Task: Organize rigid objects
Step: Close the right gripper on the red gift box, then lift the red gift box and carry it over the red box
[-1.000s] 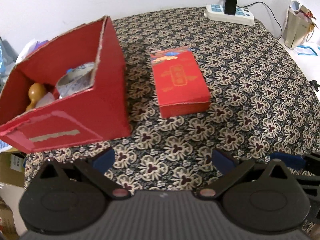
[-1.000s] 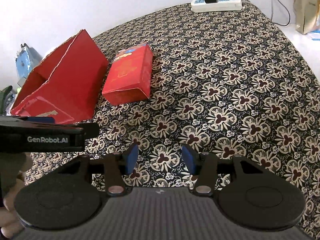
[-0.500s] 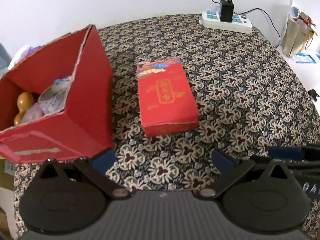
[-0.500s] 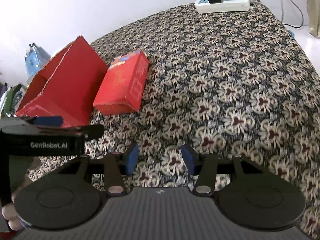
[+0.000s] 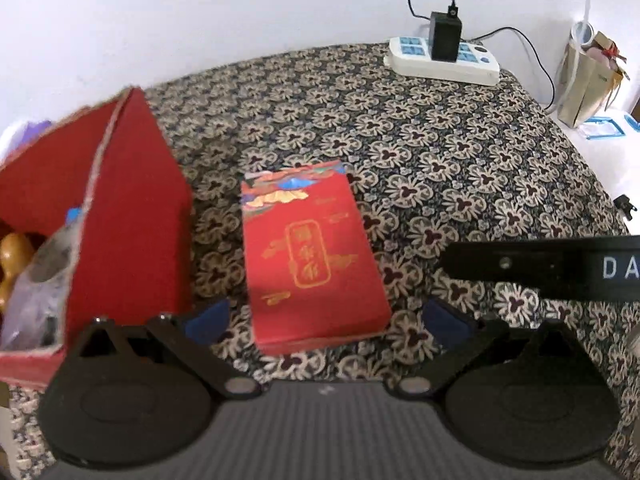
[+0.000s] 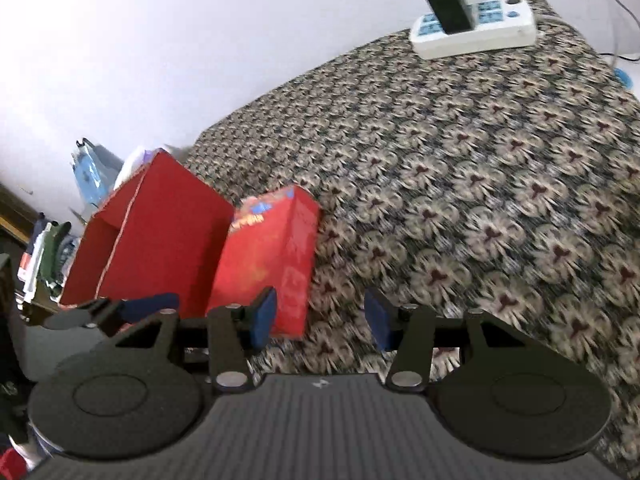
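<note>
A flat red packet with gold characters (image 5: pixel 312 256) lies on the patterned cloth, just right of an open red cardboard box (image 5: pixel 132 216). The box holds a wooden gourd (image 5: pixel 14 256) and a tape roll (image 5: pixel 48 268). My left gripper (image 5: pixel 326 320) stands open, its blue pads either side of the packet's near end, not touching it. In the right wrist view the same packet (image 6: pixel 272 260) leans close to the box (image 6: pixel 160 236). My right gripper (image 6: pixel 320 316) is open with nothing between its fingers, just right of the packet's near corner.
A white power strip (image 5: pixel 444 62) with a black charger plugged in sits at the far edge of the floral cloth (image 5: pixel 460 168). A paper bag (image 5: pixel 588 80) stands far right. The right gripper's black body (image 5: pixel 552 268) juts in from the right. Clutter lies beyond the box (image 6: pixel 48 256).
Both grippers have moved in toward the red packet, which now sits larger and nearer in each view. The left pads now flank its near end. Neither gripper's opening changed.
</note>
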The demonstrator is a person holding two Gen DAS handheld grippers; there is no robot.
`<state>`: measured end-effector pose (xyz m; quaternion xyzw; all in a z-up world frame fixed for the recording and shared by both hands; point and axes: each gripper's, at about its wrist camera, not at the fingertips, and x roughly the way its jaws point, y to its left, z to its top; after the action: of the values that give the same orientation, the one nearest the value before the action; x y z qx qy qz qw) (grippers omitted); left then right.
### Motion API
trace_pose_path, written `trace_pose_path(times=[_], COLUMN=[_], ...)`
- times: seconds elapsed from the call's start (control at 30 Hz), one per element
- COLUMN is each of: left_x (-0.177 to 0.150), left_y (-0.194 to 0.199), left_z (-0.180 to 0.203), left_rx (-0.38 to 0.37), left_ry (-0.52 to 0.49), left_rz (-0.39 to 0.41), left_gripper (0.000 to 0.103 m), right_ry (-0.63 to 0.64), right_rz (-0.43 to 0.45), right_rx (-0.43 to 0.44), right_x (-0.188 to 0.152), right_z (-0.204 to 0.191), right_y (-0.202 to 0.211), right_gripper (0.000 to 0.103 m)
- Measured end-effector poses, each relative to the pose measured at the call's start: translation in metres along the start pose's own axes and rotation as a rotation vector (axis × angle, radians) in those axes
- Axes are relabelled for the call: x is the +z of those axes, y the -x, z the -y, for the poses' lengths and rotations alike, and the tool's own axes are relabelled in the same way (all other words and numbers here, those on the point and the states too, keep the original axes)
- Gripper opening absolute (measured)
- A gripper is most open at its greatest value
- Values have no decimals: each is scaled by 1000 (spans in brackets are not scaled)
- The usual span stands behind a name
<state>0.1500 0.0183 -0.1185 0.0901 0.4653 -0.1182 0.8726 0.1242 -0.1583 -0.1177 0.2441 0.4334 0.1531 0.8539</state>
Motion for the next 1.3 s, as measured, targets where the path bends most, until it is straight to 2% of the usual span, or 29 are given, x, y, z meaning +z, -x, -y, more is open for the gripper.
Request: trace_pose_path(times=[0.2, 0.37, 0.53, 0.63, 0.83, 1.03, 1.17, 1.3], left_x=[6, 4, 3, 1, -14, -42, -56, -58], left_y=[-25, -37, -38, -36, -20, 7, 27, 52], left_z=[-14, -22, -21, -13, 4, 38, 57, 59], left_rx=[-52, -97, -122, -103, -139, -196, -201, -201], left_ry=[76, 118, 113, 79, 55, -10, -70, -99], left_rz=[-49, -69, -69, -62, -66, -65, -30, 31], left_gripper=[102, 89, 85, 85, 85, 85, 85, 84], right_ry=[-5, 7, -11, -37, -38, -89, -92, -35], right_rz=[-22, -49, -84, -109, -112, -109, -87, -14], right_rx=[45, 61, 79, 102, 110, 111, 88, 58], right_x=[6, 10, 8, 4, -8, -42, -62, -71], right_z=[-7, -14, -13, -11, -3, 15, 18, 0], right_y=[-24, -43, -61, -65, -43, 2, 32, 54], right_gripper=[35, 35, 34, 31, 30, 29, 29, 30])
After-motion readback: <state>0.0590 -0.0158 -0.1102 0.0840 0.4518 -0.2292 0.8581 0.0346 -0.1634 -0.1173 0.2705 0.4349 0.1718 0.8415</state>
